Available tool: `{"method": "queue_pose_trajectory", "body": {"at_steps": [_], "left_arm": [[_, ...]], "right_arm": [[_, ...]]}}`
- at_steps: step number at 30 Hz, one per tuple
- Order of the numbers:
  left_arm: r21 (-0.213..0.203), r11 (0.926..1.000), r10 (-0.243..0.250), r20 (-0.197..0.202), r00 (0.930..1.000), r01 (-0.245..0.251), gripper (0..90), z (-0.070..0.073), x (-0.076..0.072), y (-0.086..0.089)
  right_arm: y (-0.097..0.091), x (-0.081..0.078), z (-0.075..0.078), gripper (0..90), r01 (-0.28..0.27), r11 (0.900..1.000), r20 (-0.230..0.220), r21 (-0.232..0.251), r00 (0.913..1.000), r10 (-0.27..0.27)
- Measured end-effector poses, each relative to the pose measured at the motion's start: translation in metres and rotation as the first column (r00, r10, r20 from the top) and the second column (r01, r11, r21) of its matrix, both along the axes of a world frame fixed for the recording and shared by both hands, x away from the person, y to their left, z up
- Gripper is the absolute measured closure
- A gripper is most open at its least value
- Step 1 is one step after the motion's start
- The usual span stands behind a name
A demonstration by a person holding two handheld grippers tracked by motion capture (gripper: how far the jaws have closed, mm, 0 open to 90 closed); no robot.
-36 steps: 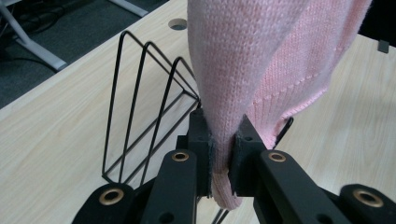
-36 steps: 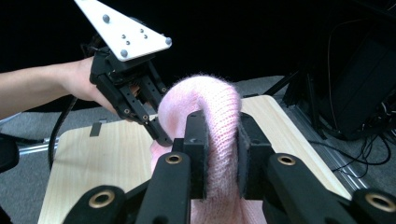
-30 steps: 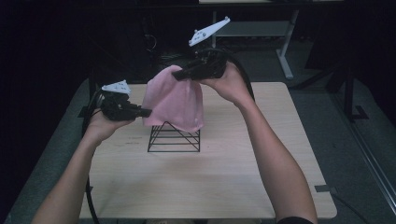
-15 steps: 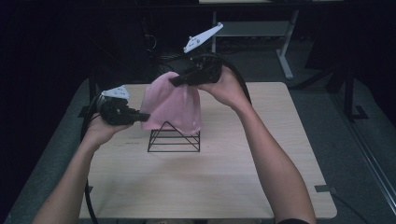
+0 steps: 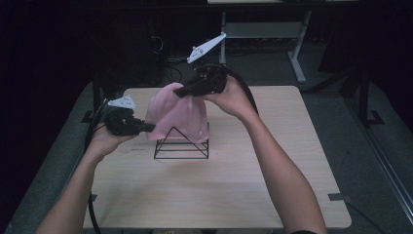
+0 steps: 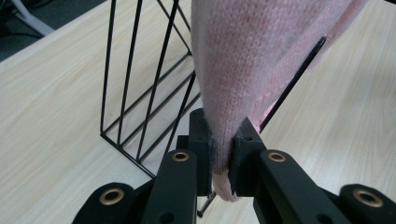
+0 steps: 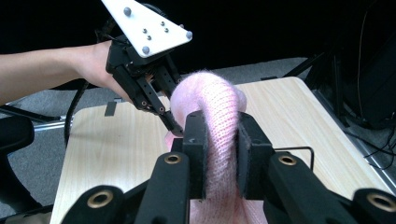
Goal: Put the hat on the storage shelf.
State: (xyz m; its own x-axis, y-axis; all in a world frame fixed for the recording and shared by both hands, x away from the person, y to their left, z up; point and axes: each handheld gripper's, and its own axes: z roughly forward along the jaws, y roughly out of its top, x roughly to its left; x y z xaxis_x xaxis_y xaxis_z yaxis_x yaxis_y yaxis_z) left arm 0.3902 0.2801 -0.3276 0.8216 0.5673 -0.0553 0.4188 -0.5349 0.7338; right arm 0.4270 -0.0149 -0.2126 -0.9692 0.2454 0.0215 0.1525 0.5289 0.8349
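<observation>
Gripping a fold of the pink cloth (image 6: 243,60), the left tongs (image 6: 223,147) are clamped tight, the knit pinched between both pads at the bottom centre of the left gripper view. In the high view these left tongs (image 5: 146,127) sit left of centre, nipping the cloth (image 5: 178,117) at its lower left edge. The right tongs (image 7: 220,140) are likewise closed on a thick roll of the cloth (image 7: 215,100), which bulges up between the pads in the middle of the right gripper view; in the high view the right tongs (image 5: 182,90) hold the cloth at its top, above centre. Hanging between the two grips, the cloth is draped over a black wire rack (image 5: 181,145) that stands at the middle of the bench (image 5: 272,195), its peak partly covered. In the left gripper view the rack (image 6: 140,93) has upright wires at upper left, just beside the cloth, with one wire running behind the cloth at right. Pale wood of the bench (image 6: 51,116) spreads around it, and dark floor (image 5: 370,161) lies past its right edge.
</observation>
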Motion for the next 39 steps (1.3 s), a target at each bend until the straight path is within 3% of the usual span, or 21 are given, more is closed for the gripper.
{"method": "queue_pose_trajectory", "body": {"at_steps": [2,11,17,25,30,37,39], "left_arm": [[0.000,1.0000,0.001,-0.004,1.0000,-0.001,81.3,-0.003,0.000,0.000],[0.072,0.9973,-0.012,-0.015,0.9998,0.013,81.3,-0.010,0.002,-0.005],[0.072,0.9973,-0.013,-0.031,0.9994,0.015,81.3,-0.019,0.002,-0.005],[0.112,0.9935,-0.017,-0.039,0.9991,0.021,80.9,-0.029,0.003,-0.005],[0.099,0.9950,-0.005,-0.053,0.9986,0.010,81.0,-0.037,0.003,-0.006],[0.119,0.9927,-0.008,-0.072,0.9974,0.017,81.0,-0.047,0.004,-0.007],[0.150,0.9883,-0.017,-0.070,0.9974,0.027,81.0,-0.049,0.004,-0.007]], "right_arm": [[0.001,0.000,-0.003,75.9,-0.001,1.0000,-0.006,-0.003,1.0000,0.001],[0.003,0.000,-0.014,75.7,0.001,1.0000,-0.027,-0.008,0.9996,-0.001],[0.004,-0.002,-0.022,75.7,-0.005,0.9998,-0.027,-0.018,0.9996,0.004],[0.008,-0.003,-0.034,75.6,-0.009,0.9995,-0.042,-0.030,0.9991,0.007],[0.007,-0.002,-0.041,75.6,-0.013,0.9991,-0.050,-0.040,0.9987,0.011],[0.009,-0.003,-0.052,75.5,-0.008,0.9993,-0.078,-0.038,0.9970,0.005],[0.010,-0.002,-0.055,75.3,-0.019,0.9988,-0.072,-0.044,0.9973,0.015]]}}
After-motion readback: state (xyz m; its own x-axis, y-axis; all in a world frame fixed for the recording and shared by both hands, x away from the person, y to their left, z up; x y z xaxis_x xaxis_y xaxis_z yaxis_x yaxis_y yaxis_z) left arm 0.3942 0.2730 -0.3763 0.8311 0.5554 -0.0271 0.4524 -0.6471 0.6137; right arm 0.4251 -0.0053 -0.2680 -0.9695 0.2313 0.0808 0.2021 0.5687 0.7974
